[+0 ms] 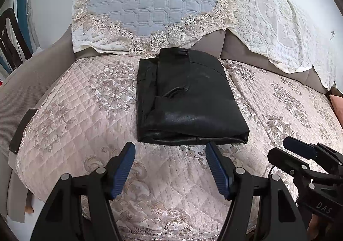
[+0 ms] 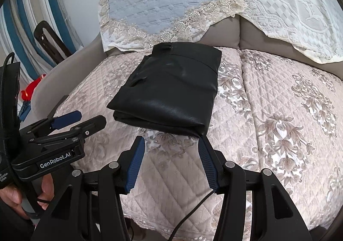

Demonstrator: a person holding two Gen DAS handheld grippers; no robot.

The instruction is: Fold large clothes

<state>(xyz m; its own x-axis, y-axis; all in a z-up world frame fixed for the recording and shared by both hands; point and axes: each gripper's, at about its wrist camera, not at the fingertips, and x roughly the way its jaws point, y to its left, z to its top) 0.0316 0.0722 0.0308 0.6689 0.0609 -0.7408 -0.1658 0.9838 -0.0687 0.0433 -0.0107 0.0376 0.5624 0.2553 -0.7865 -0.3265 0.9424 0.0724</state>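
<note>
A black, shiny garment [image 1: 188,99] lies folded into a thick rectangle on the quilted pink sofa seat [image 1: 75,125]; it also shows in the right wrist view [image 2: 171,91]. My left gripper [image 1: 170,151] is open and empty, just in front of the garment's near folded edge. My right gripper [image 2: 171,144] is open and empty, its right fingertip close to the garment's near right corner. The right gripper also shows at the right of the left wrist view [image 1: 300,151], and the left gripper at the left of the right wrist view [image 2: 79,121].
A grey-blue quilted lace-edged cover [image 1: 150,0] and a white lace cover [image 1: 278,22] drape the sofa back. A grey armrest [image 1: 25,82] stands at the left. A black cable [image 2: 193,208] hangs over the seat's front edge. Red and blue items [image 2: 30,91] lie beyond the armrest.
</note>
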